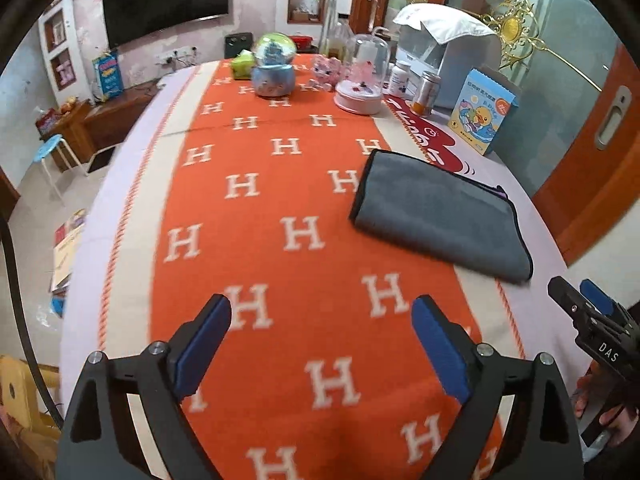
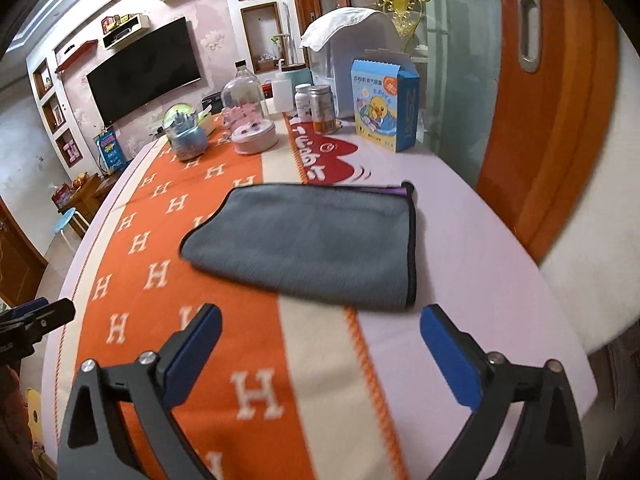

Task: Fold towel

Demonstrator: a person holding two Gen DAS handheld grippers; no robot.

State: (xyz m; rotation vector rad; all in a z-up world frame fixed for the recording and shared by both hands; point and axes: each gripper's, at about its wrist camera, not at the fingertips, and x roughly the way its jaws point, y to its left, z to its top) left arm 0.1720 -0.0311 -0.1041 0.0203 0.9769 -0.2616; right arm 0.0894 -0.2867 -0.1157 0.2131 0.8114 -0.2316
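The grey towel [image 2: 316, 244] lies flat on the table, folded over on itself, with dark piping along its edges and a strip of purple showing at its far right corner. It sits partly on the orange cloth [image 1: 280, 208] patterned with white H letters and partly on the pale lilac table cover [image 2: 472, 248] to the right. Nothing is touching the towel. The right gripper [image 2: 320, 344] is held above the near table edge, just short of the towel's near hem, its two blue-padded fingers [image 2: 196, 348] set wide apart and holding nothing. The left gripper [image 1: 322, 340] stands over the orange cloth, to the left of the towel and well apart from it, its fingers likewise spread wide and empty. Beyond the towel, a red mat [image 2: 328, 156] with white lettering lies on the table, just beside the towel's far edge. Farther back stand a blue carton with a duck picture [image 2: 382, 108], two small jars [image 2: 316, 106], a glass dome on a pink base [image 2: 250, 120] and a snow globe [image 1: 274, 68]. A dark television screen [image 2: 144, 68] hangs on the far wall.
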